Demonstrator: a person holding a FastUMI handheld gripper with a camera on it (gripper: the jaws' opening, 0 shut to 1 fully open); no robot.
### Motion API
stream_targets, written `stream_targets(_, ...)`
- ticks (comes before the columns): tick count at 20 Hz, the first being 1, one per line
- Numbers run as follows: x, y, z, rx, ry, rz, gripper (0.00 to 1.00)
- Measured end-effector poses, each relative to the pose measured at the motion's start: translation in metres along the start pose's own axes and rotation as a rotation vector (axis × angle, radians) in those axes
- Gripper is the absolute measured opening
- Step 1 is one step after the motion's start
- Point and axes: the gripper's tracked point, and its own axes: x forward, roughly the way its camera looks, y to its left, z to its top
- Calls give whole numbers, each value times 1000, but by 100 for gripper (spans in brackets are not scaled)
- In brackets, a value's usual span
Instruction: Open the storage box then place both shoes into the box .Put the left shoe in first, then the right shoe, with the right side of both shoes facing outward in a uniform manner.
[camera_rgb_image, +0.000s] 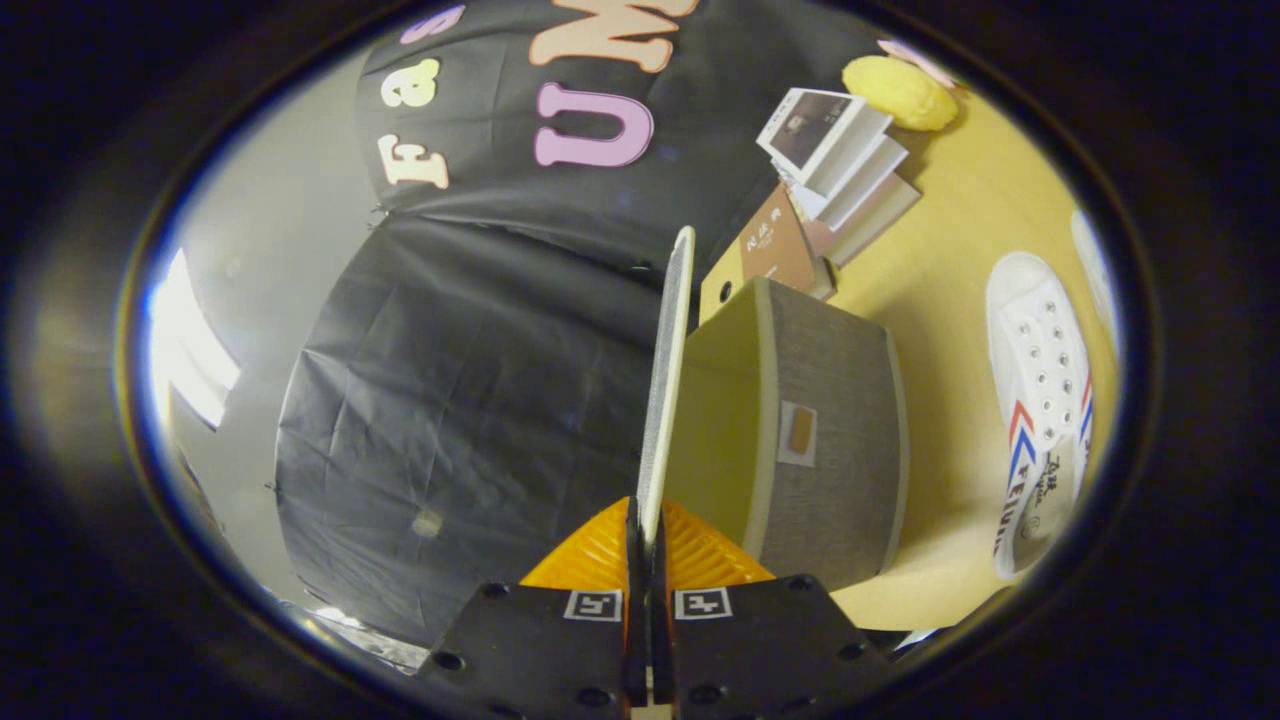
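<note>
Between our fingers, pinched by its near edge, stands the lid (668, 380) of the storage box (800, 440); we see it edge-on, a thin flat panel running away from us, lifted clear of the box mouth. Our gripper (645, 545) is closed narrow on that edge, both pads pressing it. We judge the lid light and fairly stiff, fabric over board, so a grip on the rim should hold, though a thin edge can pivot between pads if we swing fast. The box itself sits just to the side of the lid on the yellow table (960, 270), grey cloth walls, likely light enough to slide if nudged. Beyond it lies a white shoe (1040, 400) with striped side, soft canvas, best taken by the heel collar. Farther off we see stacked books (840, 170) and a yellow object (900, 92).
</note>
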Motion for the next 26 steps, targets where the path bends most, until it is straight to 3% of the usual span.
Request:
stream_targets(8, 17, 70, 2, -107, -4, 28, 5)
stream_targets(15, 63, 134, -13, -178, 6, 77, 6)
stream_targets(26, 146, 178, -41, -263, 56, 88, 6)
